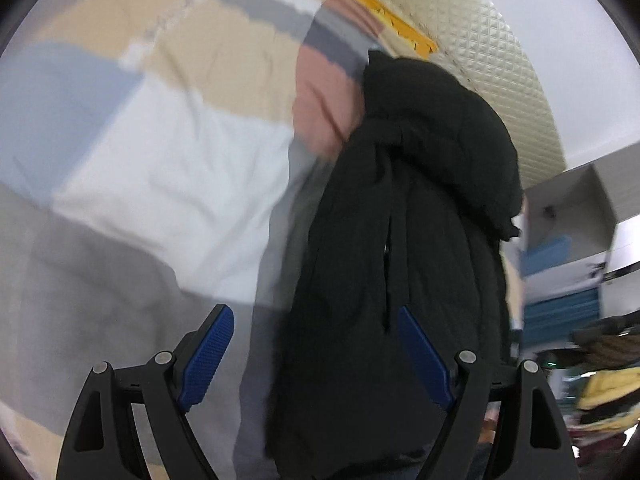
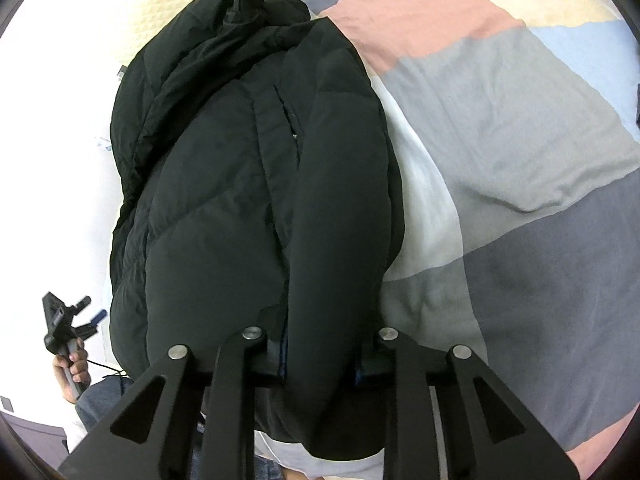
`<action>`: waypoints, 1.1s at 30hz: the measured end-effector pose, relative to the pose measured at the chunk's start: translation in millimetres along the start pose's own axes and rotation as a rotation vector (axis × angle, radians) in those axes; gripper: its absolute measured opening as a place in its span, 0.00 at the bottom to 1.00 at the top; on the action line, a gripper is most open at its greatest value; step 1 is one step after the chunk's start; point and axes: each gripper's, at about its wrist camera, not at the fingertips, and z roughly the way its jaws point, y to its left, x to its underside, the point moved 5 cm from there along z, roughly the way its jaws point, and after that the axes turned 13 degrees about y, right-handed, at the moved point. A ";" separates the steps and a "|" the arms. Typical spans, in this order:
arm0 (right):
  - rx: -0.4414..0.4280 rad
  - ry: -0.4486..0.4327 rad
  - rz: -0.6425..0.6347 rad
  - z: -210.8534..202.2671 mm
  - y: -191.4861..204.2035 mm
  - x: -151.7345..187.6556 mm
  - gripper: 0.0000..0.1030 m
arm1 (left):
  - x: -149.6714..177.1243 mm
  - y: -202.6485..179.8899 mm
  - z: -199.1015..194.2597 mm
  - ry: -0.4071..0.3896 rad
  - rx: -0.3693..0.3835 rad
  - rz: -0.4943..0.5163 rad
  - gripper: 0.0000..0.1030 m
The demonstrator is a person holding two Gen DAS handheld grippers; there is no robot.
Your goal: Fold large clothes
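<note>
A bed with a patchwork quilt in grey, pink, cream and pale blue blocks (image 2: 520,128) carries the black padded jacket (image 2: 248,184), bunched lengthwise. The right hand-held gripper (image 2: 320,364) is clamped on its sleeve; the left hand-held gripper (image 1: 312,356) stands apart, empty.

no legible text, labels, brands, numbers or signs in either view. the black padded jacket (image 2: 248,184) shows no readable tag or logo; the colour-block patchwork bed cover (image 2: 512,128) carries plain panels only. the yellow strip (image 1: 372,8) beside the cream quilted headboard (image 1: 492,64) is too blurred to tell any marking.
</note>
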 end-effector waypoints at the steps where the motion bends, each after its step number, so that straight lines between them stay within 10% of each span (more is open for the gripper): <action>1: 0.000 0.004 0.005 1.0 -0.7 -0.3 0.27 | 1.5 3.0 4.7 0.014 0.023 -0.005 0.81; 8: -0.017 0.009 0.037 3.5 -5.8 -0.5 0.30 | 13.0 2.9 32.3 0.129 0.296 0.021 0.81; 18: -0.023 0.021 0.053 12.0 -5.6 -0.4 0.38 | 15.6 -2.4 62.4 0.258 0.231 0.103 0.81; 22: -0.129 0.023 0.105 15.3 -9.8 -3.8 0.78 | 8.7 -26.3 58.6 0.272 0.256 0.158 0.81; 28: -0.087 0.026 0.067 17.6 7.0 -2.9 0.83 | 17.0 -71.8 33.8 0.262 0.393 0.302 0.84; 33: -0.145 -0.042 0.052 -0.7 26.0 1.0 0.83 | 14.2 -48.6 64.7 0.380 0.283 0.195 0.84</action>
